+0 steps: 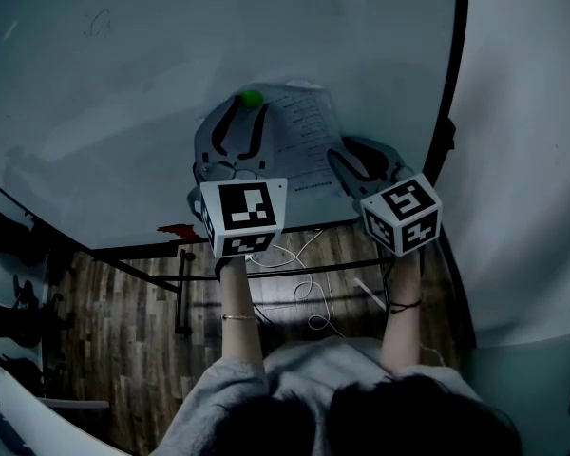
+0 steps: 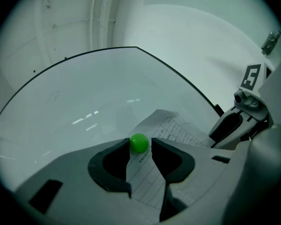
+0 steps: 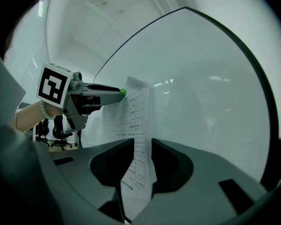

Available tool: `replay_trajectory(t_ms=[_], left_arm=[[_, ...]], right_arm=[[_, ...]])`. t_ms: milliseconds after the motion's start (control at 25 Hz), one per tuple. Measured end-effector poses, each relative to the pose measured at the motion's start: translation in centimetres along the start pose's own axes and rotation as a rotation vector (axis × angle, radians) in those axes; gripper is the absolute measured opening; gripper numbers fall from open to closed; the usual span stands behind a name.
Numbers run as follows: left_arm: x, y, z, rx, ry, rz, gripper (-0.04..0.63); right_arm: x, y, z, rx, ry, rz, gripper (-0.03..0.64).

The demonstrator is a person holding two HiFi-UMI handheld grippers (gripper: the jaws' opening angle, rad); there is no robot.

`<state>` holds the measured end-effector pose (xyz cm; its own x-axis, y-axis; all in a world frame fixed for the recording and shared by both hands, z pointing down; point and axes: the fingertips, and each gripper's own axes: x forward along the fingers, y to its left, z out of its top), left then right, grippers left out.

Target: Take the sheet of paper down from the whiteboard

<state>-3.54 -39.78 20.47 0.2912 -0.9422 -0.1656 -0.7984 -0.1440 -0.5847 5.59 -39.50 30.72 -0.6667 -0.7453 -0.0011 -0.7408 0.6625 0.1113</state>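
A printed sheet of paper point(image 1: 306, 141) hangs on the whiteboard point(image 1: 152, 74), pinned near its top left corner by a small green ball magnet point(image 1: 252, 98). My left gripper point(image 1: 250, 114) is open and points at the board, its tips on either side of the magnet point(image 2: 139, 142) without squeezing it. To its right, my right gripper point(image 1: 361, 152) is also open. The right edge of the sheet point(image 3: 136, 125) passes between its jaws untouched. The right gripper view shows the left gripper point(image 3: 107, 92) from the side, up against the magnet point(image 3: 123, 93).
The whiteboard's dark frame point(image 1: 453, 74) runs down the right side, with a white wall point(image 1: 522, 112) beyond it. Below the board are its stand, a wooden floor point(image 1: 123, 331) with loose cables point(image 1: 309, 293), and dark office chairs point(image 1: 9, 236) at the left.
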Motion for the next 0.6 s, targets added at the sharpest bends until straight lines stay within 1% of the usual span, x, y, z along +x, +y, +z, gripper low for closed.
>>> replay_trajectory(t_ms=[240,400,440,520,600], left_arm=[[0.48,-0.01,0.15,0.029,0.016,0.013,0.124],[0.59,-0.07,0.10,0.050,0.012,0.022,0.124],[0.55,-0.06,0.08,0.054,0.011,0.023,0.124],[0.47,0.13,0.15,0.060,0.008,0.030,0.124],[0.46,0.29,0.28,0.067,0.007,0.034,0.124]], right_arm=[[0.42,0.06,-0.14,0.000,0.016,0.006,0.095],[0.80,0.24,-0.14,-0.002,0.021,0.016,0.093],[0.88,0.35,-0.18,-0.001,0.023,0.018,0.080],[0.95,0.43,-0.12,-0.006,0.024,0.014,0.035],[0.96,0.44,0.08,-0.013,0.023,0.010,0.014]])
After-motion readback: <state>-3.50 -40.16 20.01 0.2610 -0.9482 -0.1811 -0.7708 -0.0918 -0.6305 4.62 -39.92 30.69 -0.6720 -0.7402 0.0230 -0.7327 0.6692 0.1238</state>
